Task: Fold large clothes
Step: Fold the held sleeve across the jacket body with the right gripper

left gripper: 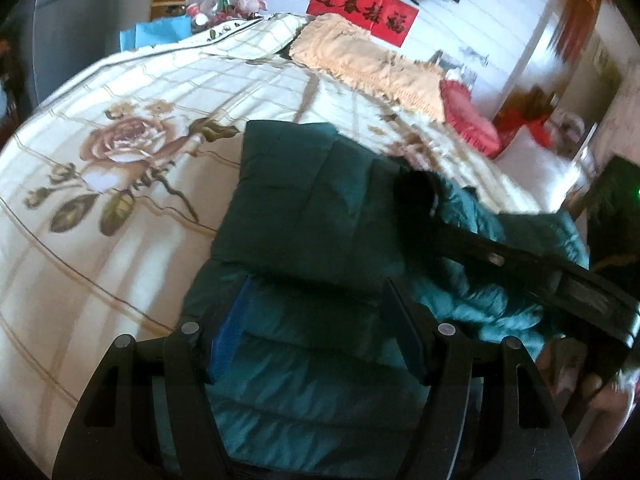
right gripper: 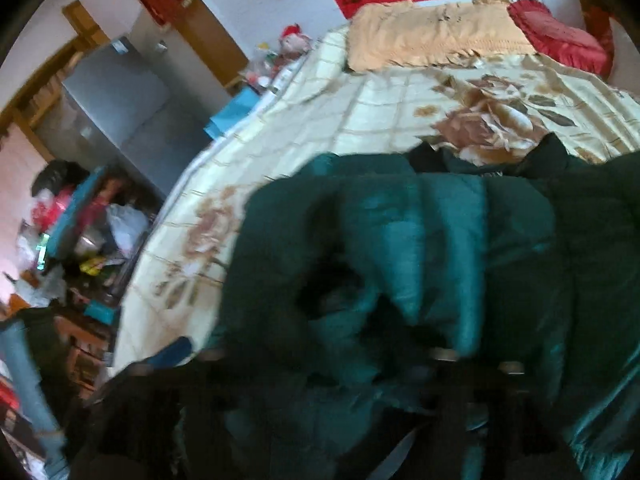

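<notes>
The teal jacket (left gripper: 304, 216) lies bunched at the near edge of the bed (left gripper: 120, 208), on a rose-print cover. The left claw (left gripper: 308, 320) stands wide over the jacket, gripping nothing. The right claw (left gripper: 416, 188) reaches across from the right edge; blurred, it seems open, the jacket bulging over it. A tan blanket (left gripper: 360, 60) and red cushion (left gripper: 468, 120) sit at the far edge.
</notes>
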Demonstrator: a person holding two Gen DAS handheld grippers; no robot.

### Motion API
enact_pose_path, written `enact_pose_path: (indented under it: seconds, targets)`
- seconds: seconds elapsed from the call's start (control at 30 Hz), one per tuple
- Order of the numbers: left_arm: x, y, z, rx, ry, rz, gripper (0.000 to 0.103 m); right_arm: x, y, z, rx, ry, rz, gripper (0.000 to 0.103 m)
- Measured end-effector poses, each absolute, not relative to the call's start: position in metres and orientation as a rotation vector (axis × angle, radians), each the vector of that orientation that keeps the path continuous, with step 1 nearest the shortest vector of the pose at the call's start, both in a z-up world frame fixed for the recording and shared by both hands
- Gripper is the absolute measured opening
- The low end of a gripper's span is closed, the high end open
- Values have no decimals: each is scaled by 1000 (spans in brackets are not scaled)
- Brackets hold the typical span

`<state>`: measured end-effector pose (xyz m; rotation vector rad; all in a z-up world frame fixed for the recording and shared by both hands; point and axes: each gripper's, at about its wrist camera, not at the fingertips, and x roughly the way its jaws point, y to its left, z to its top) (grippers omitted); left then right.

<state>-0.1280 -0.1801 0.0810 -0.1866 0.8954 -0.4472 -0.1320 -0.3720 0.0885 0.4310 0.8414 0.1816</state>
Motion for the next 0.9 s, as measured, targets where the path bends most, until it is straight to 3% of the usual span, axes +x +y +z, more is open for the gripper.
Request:
enact_pose_path:
  seconds: [0.33, 0.73, 0.77, 0.8, 0.9]
  targets:
    - [-117, -225, 96, -256, 925, -573, 72, -206, -417, 152, 396, 708, 72, 71]
    - [-95, -290, 72, -161, 987, -528, 72, -275, -477, 174, 425, 641, -49, 73]
    - [-95, -290, 73, -163, 978, -536, 63, -278, -480, 174, 425, 637, -58, 73]
    - [-95, -289, 74, -164, 976, -543, 39, -281, -483, 174, 429, 633, -64, 73]
    - [-93, -283, 83, -180, 956, -561, 18, -285, -493, 174, 449, 621, -95, 73]
